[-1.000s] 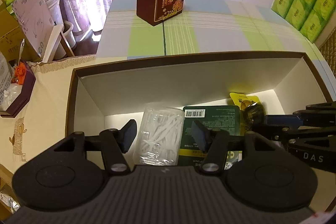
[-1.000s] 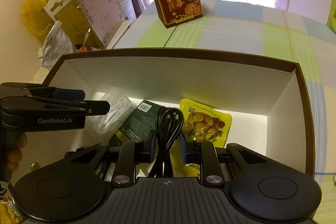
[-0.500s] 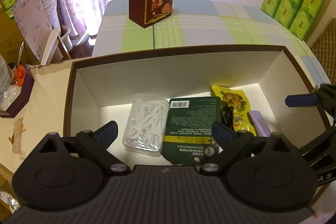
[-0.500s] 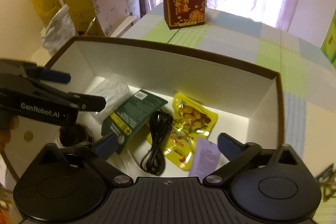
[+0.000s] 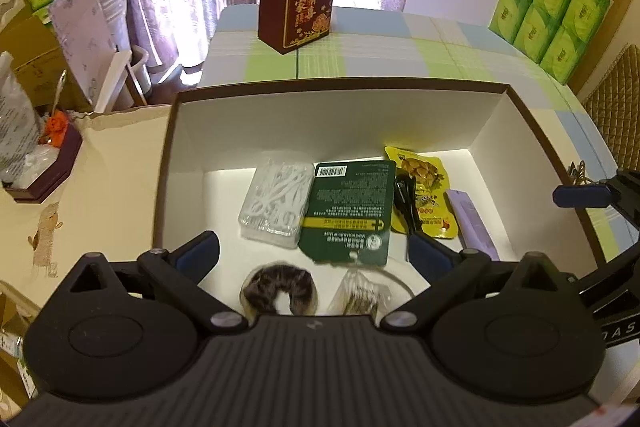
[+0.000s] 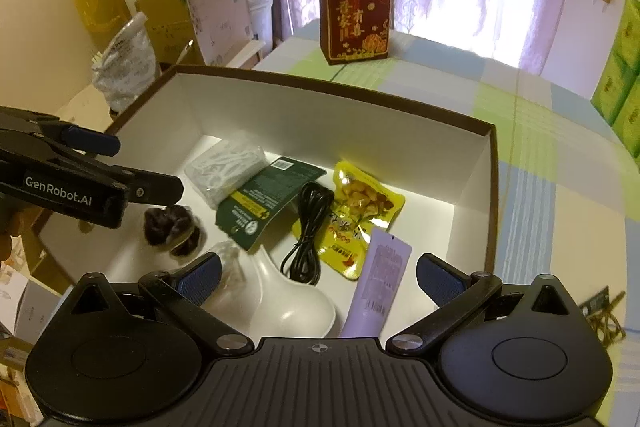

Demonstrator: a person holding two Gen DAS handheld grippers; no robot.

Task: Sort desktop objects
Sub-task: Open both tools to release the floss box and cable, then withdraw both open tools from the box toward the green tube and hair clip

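Observation:
An open box with a brown rim holds a clear box of white picks, a green packet, a black cable, a yellow snack pack, a purple tube and a dark scrunchie. My left gripper hangs open above the box's near side. My right gripper is open too, holding nothing, over the tube and a white spoon.
A dark red gift bag stands on the checked tablecloth behind the box. Green tissue packs are stacked at the far right. Keys lie right of the box. Cartons and bags crowd the left.
My right gripper let go of the black cable, which now lies in the box. Both grippers opened wide and drew back and up from the box.

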